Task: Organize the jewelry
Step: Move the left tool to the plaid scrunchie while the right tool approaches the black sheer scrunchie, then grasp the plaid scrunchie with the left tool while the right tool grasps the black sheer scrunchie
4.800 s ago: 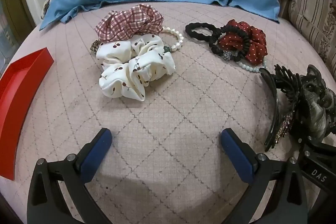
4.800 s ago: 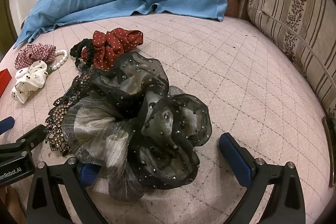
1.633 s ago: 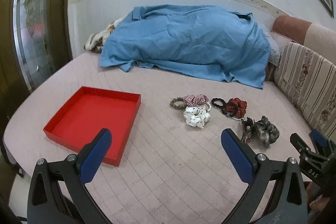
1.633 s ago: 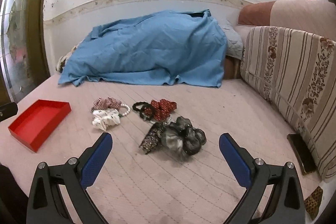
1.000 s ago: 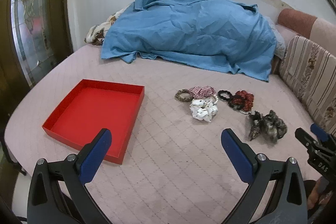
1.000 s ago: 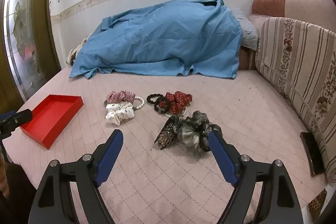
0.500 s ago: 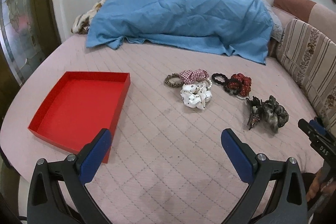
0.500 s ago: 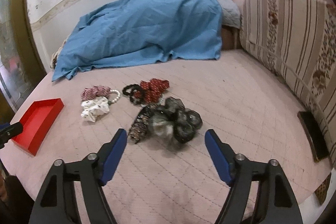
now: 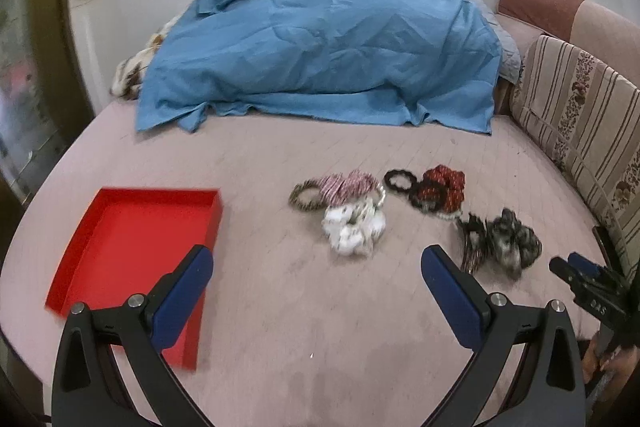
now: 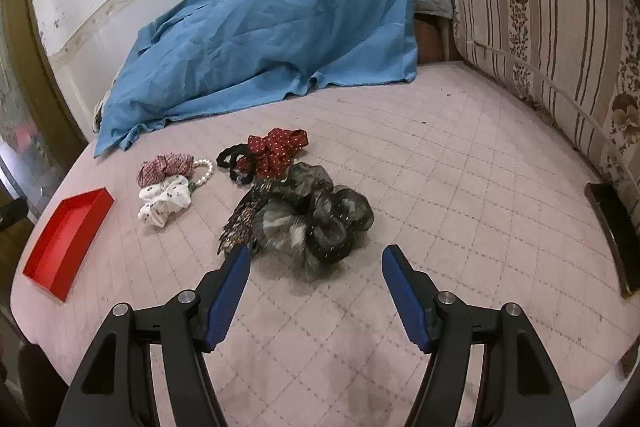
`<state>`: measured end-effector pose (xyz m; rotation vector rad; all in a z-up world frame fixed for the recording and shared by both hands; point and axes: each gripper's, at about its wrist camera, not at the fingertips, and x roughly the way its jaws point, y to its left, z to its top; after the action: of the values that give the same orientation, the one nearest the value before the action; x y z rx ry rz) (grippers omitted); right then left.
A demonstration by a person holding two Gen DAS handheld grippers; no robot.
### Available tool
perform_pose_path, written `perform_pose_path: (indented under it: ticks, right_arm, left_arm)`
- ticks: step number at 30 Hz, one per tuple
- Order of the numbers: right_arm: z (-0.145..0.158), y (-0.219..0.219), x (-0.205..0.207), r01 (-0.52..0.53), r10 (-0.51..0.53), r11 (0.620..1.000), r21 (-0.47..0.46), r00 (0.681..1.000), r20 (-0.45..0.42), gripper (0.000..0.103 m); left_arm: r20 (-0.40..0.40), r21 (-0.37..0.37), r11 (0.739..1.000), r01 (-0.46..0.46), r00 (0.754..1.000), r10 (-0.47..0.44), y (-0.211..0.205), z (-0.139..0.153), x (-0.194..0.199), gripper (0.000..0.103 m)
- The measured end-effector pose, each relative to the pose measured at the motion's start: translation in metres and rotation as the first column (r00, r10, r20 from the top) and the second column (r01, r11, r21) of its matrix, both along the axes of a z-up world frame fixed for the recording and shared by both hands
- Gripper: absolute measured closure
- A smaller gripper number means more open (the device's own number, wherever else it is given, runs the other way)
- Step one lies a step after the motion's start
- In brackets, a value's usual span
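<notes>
- Jewelry and hair pieces lie in a loose cluster on a pink quilted bed, with a red tray set apart to their left.
- Behind the cluster, a rumpled blue sheet is heaped against a white wall with a patterned border; a striped floral cushion lines the right side.
- Only the right wrist view shows a pearl bracelet clearly, beside a plaid scrunchie and a white printed scrunchie; it also shows a dark flat object near the cushion.
- Only the left wrist view, which is blurred, takes in the whole tray and a leopard-print band.
- The right hand-held gripper is empty, its jaws closing, just short of a black sheer scrunchie and a beaded clip.
- The left hand-held gripper is wide open and empty, well short of the white scrunchie.
- A red dotted scrunchie touches a black hair tie.
</notes>
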<state>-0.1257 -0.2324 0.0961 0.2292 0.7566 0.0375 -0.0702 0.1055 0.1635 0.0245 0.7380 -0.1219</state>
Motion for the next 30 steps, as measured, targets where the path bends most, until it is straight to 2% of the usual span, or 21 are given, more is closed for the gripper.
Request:
perform_pose_path:
  ticks: [4,7,10,12,14,21,23,24,25,26,27,30]
  right_arm:
    - [-0.003,-0.011,0.013,0.005,-0.005,0.999,0.048,1.000,-0.015,0.030]
    - [-0.009,-0.016,0.028,0.006,-0.003,0.997,0.075,0.999,-0.038,0.030]
    - [-0.018,-0.021,0.044,0.007,0.001,0.994,0.110,0.998,-0.065,0.030]
    - [-0.024,-0.023,0.052,0.003,0.008,0.992,0.127,0.997,-0.081,0.030]
    - [-0.032,-0.022,0.064,0.000,0.014,0.991,0.132,0.995,-0.101,0.030]
    - [-0.048,-0.020,0.087,0.004,0.015,0.991,0.136,0.990,-0.138,0.030]
    - [-0.050,-0.019,0.089,0.005,0.013,0.992,0.128,0.990,-0.140,0.036]
    - [-0.051,-0.019,0.090,0.006,0.012,0.992,0.124,0.990,-0.141,0.041]
    - [-0.052,-0.018,0.090,0.006,0.011,0.993,0.119,0.990,-0.142,0.057]
    - [-0.053,-0.018,0.090,0.004,0.013,0.993,0.116,0.989,-0.145,0.074]
    - [-0.053,-0.018,0.090,0.002,0.015,0.994,0.113,0.989,-0.150,0.077]
    - [-0.052,-0.020,0.087,0.005,0.014,0.992,0.125,0.989,-0.147,0.083]
  left_arm:
    - [-0.040,-0.019,1.000,0.021,0.999,-0.022,-0.006,-0.007,0.045,0.000]
    - [-0.104,-0.043,0.998,0.045,0.993,-0.050,-0.012,-0.023,0.083,0.001]
    - [-0.171,-0.114,0.993,0.040,0.984,-0.059,-0.010,-0.041,0.119,0.009]
    - [-0.198,-0.166,0.986,0.024,0.979,-0.057,-0.008,-0.051,0.142,0.010]
    - [-0.213,-0.186,0.982,0.013,0.976,-0.054,-0.009,-0.059,0.158,0.010]
    - [-0.285,-0.173,0.984,0.050,0.953,-0.099,-0.029,-0.091,0.197,0.010]
    - [-0.302,-0.168,0.984,0.055,0.948,-0.105,-0.033,-0.099,0.201,0.013]
    - [-0.310,-0.163,0.985,0.059,0.945,-0.108,-0.034,-0.102,0.202,0.035]
    - [-0.334,-0.153,0.987,0.058,0.937,-0.107,-0.036,-0.108,0.204,0.078]
    - [-0.362,-0.144,0.988,0.048,0.927,-0.098,-0.035,-0.112,0.205,0.094]
    - [-0.383,-0.143,0.989,0.033,0.920,-0.086,-0.033,-0.115,0.206,0.092]
    - [-0.348,-0.167,0.986,0.008,0.935,-0.066,-0.023,-0.105,0.195,0.092]
